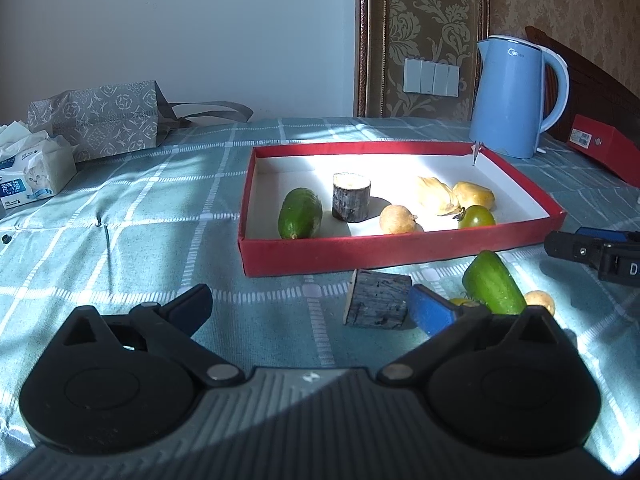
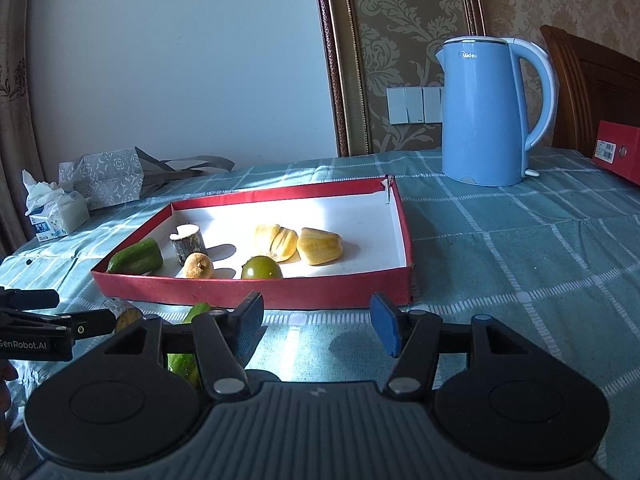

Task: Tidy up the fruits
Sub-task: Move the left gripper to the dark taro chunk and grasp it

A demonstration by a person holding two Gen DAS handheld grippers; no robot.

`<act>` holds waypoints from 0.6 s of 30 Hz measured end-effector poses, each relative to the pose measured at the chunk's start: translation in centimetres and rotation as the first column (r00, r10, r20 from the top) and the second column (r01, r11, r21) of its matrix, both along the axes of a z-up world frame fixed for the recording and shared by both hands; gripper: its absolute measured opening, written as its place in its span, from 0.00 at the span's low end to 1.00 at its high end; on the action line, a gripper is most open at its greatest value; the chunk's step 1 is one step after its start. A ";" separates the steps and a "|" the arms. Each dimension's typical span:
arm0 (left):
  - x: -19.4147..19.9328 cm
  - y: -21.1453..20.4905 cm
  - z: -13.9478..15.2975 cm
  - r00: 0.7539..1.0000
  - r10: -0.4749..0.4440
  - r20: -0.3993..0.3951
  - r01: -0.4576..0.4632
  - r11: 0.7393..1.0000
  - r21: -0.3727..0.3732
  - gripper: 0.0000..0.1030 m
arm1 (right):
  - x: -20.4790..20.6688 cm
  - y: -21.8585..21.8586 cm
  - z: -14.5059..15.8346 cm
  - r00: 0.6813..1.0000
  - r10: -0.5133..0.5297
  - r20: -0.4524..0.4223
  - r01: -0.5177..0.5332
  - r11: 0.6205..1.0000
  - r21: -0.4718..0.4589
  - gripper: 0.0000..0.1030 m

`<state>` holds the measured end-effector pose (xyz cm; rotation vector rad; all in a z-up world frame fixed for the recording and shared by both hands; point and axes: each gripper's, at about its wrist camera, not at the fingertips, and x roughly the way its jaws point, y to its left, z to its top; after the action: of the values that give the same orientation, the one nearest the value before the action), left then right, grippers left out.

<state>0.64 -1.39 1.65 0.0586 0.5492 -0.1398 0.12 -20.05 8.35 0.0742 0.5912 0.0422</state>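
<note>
The left gripper (image 1: pixel 312 304) gapes wide at lower centre, empty, its blue pad just beside a cane stub (image 1: pixel 378 299) on the table (image 1: pixel 160 220). The right gripper (image 2: pixel 316 326) is half open, holding nothing. The red tray (image 1: pixel 400 250) at centre holds a cucumber (image 1: pixel 300 213), cane piece, yellow fruits and a green tomato (image 1: pixel 476 216).

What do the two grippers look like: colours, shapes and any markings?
Both grippers, left and right, have a grey ribbed body, two black round discs, black linkage arms with silver pivots, and fingers with blue pads. The left one, seen from the right wrist, carries white "GenRobot.AI" lettering. No cables show.
</note>
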 end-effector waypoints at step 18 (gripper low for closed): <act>2.0 -1.7 -0.6 1.000 0.000 -0.010 0.001 0.997 0.072 1.00 | 0.4 -0.3 -0.7 1.000 -0.015 -0.027 0.015 1.000 0.018 0.57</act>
<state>2.66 -3.11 1.03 0.1278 0.5641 -0.1207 0.54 -20.37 7.61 0.0970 0.6167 0.0318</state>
